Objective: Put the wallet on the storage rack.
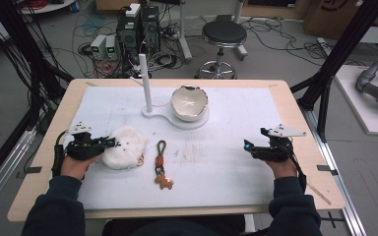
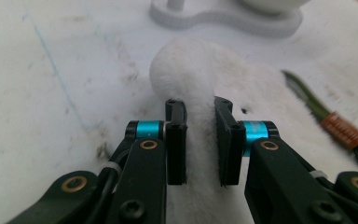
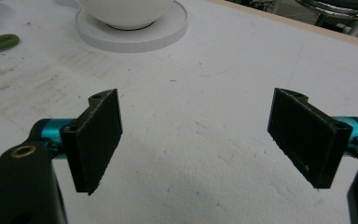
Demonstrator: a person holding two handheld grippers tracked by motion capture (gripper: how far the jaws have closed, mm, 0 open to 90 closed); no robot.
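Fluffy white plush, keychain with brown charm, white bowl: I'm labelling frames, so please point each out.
Fluffy white plush (image 1: 124,140), high view, its fur top.
Keychain with brown charm (image 1: 164,182), high view, the brown charm.
White bowl (image 1: 189,102), high view, its inner surface.

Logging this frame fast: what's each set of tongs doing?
Left tongs: closed on the white fluffy pompom.
Right tongs: open, holding nothing.

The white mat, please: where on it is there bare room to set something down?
The widest free patch lies between the keychain and the right gripper, below the bowl on its stand. The far-left corner beside the post is bare too. It is crowded around the fluffy white ball pinched by the left gripper.
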